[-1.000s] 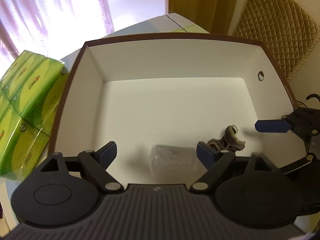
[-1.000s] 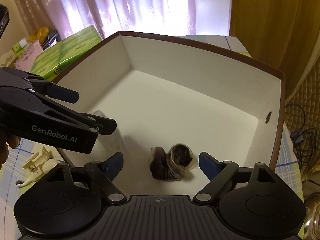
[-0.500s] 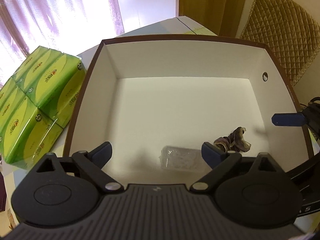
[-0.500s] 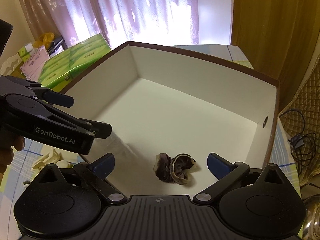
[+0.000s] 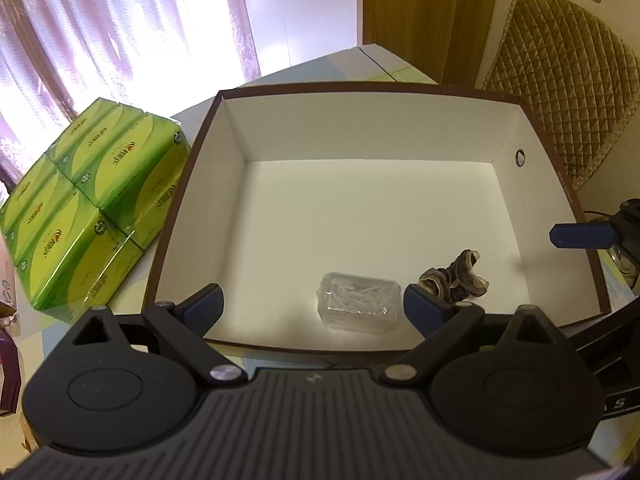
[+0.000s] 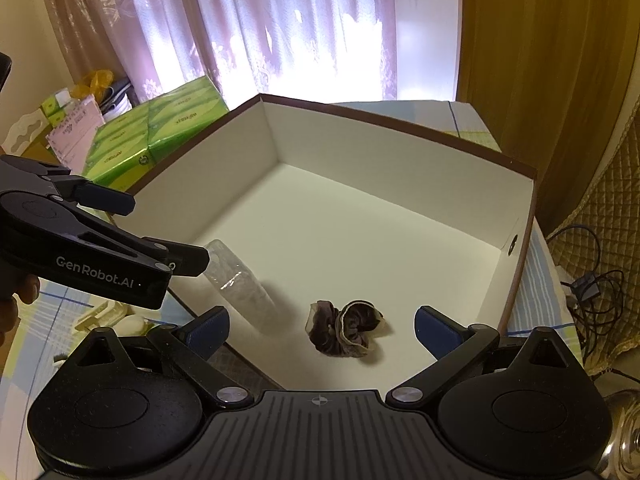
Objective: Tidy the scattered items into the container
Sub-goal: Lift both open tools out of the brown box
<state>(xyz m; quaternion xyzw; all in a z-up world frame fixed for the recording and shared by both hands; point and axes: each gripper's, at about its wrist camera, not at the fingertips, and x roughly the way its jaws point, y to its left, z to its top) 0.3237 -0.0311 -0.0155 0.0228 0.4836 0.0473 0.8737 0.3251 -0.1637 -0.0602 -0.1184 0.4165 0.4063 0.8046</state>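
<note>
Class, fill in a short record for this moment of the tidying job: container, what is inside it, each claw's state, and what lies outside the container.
container: open box, white inside, brown rim
inside: clear case and scrunchie, apart, near the front wall
left claw: open, holds nothing, above the front rim
right claw: open, holds nothing, above the scrunchie
outside: tissue packs left of the box; pale item on the cloth, too hidden to name
</note>
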